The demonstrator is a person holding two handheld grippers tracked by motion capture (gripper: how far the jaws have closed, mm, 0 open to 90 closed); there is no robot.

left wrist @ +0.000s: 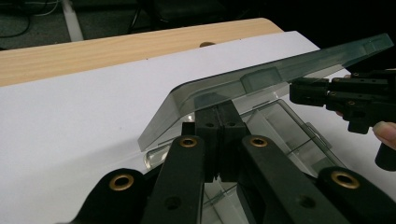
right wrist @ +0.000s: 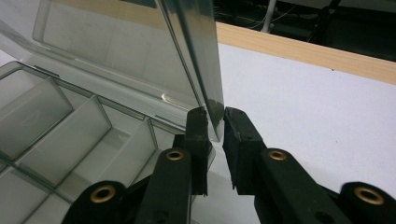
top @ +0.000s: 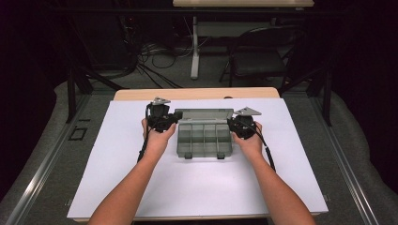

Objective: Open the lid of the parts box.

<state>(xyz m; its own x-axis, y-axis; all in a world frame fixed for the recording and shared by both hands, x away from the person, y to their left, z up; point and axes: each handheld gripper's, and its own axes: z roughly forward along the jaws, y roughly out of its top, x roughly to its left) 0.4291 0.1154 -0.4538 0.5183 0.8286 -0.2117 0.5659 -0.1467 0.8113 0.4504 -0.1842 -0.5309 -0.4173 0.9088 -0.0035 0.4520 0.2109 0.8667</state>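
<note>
A clear grey compartment box (top: 204,140) lies mid-table on the white sheet, its lid (top: 204,114) raised partway at the back. My left gripper (top: 174,122) is at the lid's left end. In the left gripper view its jaws (left wrist: 219,135) are shut together, tips tucked under the lid's (left wrist: 280,70) near corner, above the tray (left wrist: 289,126). My right gripper (top: 232,124) is at the lid's right end. Its jaws (right wrist: 215,126) are shut on the lid's (right wrist: 116,46) side edge, over the empty compartments (right wrist: 70,140). The left gripper view also shows the right gripper (left wrist: 299,91) at the far end.
The white sheet (top: 117,164) covers most of the wooden table (top: 197,93). Behind the table are a dark chair (top: 263,56), a table leg (top: 195,51) and cables on the floor.
</note>
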